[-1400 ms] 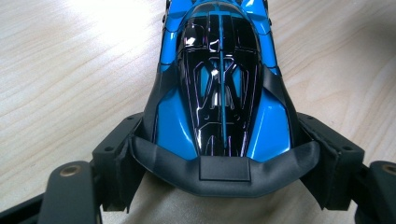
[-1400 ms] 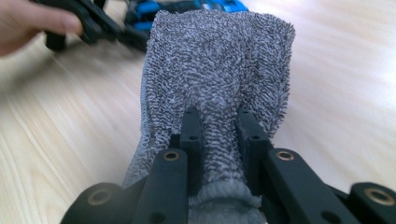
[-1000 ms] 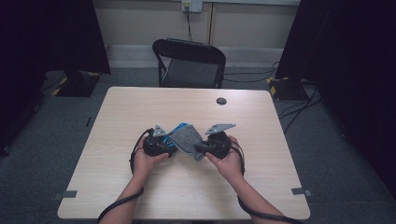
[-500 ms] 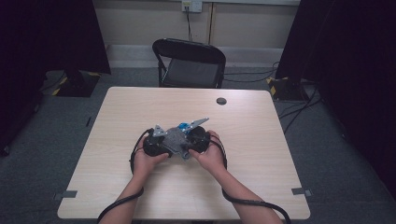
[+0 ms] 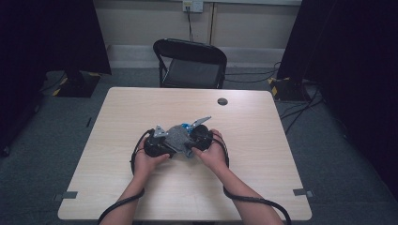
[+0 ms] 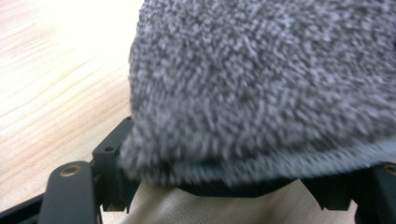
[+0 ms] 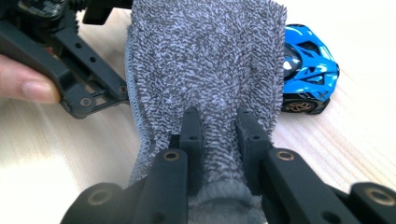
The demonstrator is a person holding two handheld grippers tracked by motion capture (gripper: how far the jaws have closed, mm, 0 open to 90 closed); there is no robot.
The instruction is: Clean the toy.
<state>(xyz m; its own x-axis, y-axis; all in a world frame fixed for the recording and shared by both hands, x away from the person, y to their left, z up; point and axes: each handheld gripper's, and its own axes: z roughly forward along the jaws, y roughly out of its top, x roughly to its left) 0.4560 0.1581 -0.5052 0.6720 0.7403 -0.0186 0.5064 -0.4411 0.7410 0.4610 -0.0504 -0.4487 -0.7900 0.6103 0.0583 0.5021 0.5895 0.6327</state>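
Note:
A grey terry cloth (image 5: 177, 136) hangs between the two grippers at the table's middle. My right gripper (image 7: 219, 126) is shut on the cloth's lower edge (image 7: 205, 70). A blue toy car (image 7: 310, 70) stands on the table, its nose sticking out from behind the cloth; the high view shows a little of the car's blue (image 5: 188, 126). My left gripper (image 5: 162, 143) points at the car from the left. Its jaws stand wide apart, and a dark body spans the space between them under the cloth (image 6: 261, 93). That body looks like the car's rear end.
The wooden table (image 5: 263, 187) has a small dark round disc (image 5: 222, 101) near its far edge. A black folding chair (image 5: 190, 63) stands behind the table. Cables trail from both grippers toward the table's near edge.
My right hand has moved left with the cloth, close up against the left gripper, and the cloth now covers most of the car. The left hand has kept still.

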